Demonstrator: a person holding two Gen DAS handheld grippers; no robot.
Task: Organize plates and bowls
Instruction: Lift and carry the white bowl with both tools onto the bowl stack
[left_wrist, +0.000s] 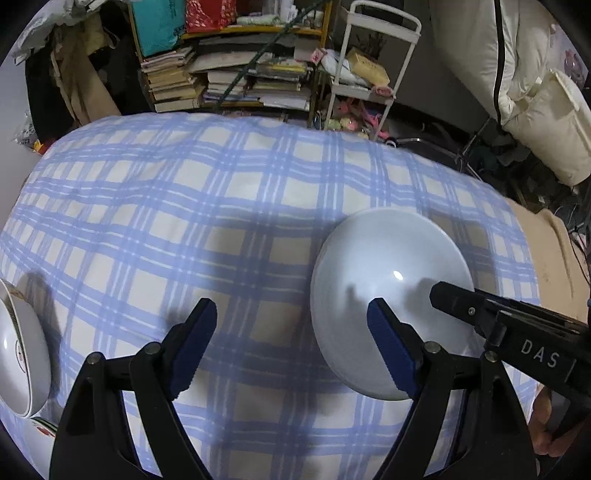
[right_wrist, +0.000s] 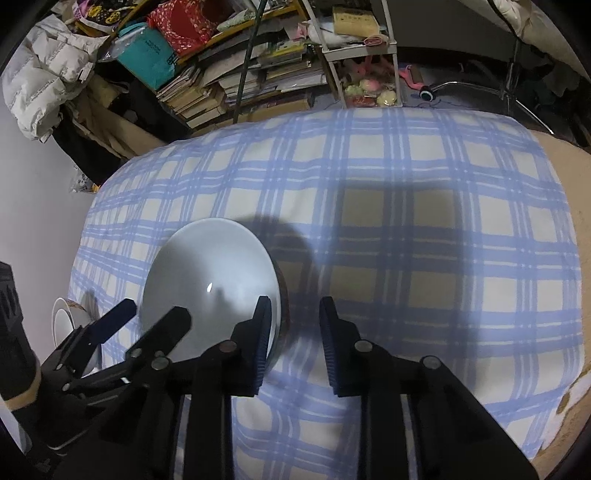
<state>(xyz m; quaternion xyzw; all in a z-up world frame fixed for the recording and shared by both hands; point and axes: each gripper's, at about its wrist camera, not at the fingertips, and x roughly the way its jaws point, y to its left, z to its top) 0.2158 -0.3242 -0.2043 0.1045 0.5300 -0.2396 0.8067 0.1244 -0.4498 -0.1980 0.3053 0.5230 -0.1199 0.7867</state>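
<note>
My left gripper (left_wrist: 291, 345) stands wide, jaws well apart with nothing between them, its right finger lying in front of the near left rim of the pale bowl (left_wrist: 391, 295) but not gripping it. My right gripper (right_wrist: 295, 343) has its jaws drawn in to a narrow gap; its left finger sits just at the bowl's near right rim, yet the rim looks to lie outside the gap, so I judge I have hold of nothing there. The bowl rests upright on the blue checked cloth (left_wrist: 184, 192) that covers the table, about midway across and toward the near edge. A stack of patterned dishes (left_wrist: 22, 343) sits at the cloth's left edge, well apart from the bowl. The step in hand, as I read it, is taking hold of this bowl so it can join the others. To do it well I should set one finger inside the rim and the other outside before pressing, since a smooth glazed wall will slip from a shallow bite. The cloth is soft, so pushing down may tip the bowl; I would rather come in along the rim. My left gripper is close by and should keep clear or steady the far side.
</note>
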